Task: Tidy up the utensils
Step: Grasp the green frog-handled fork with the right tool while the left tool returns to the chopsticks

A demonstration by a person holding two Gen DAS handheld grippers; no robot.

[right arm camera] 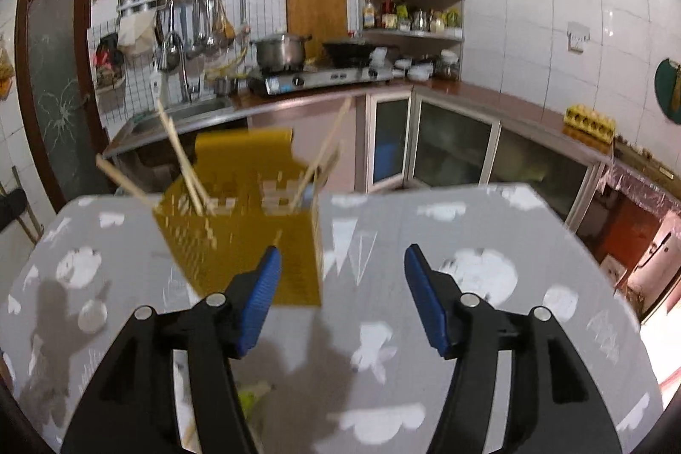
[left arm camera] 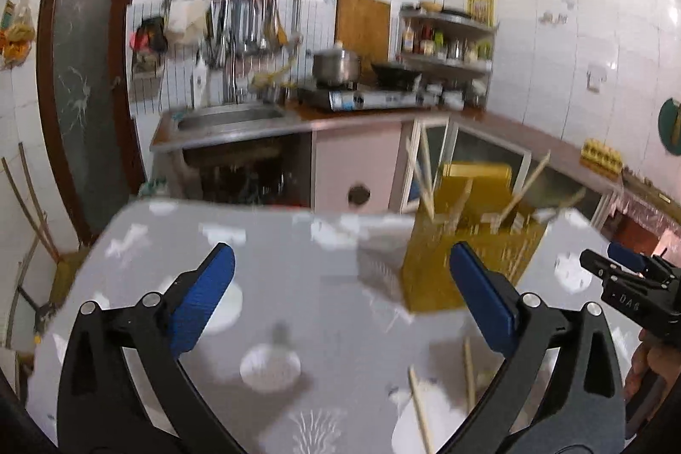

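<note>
A yellow perforated utensil holder stands on a table covered with a grey patterned cloth, with several wooden chopsticks leaning out of it. Two loose chopsticks lie on the cloth near the front, below the holder. My left gripper is wide open and holds nothing, on the near side of the holder. My right gripper is open and holds nothing; its left finger overlaps the holder's front. It also shows at the right edge of the left wrist view.
Behind the table runs a kitchen counter with a sink, a gas stove with a pot and a wok, a corner spice shelf and an egg tray. A dark-framed door stands at the left.
</note>
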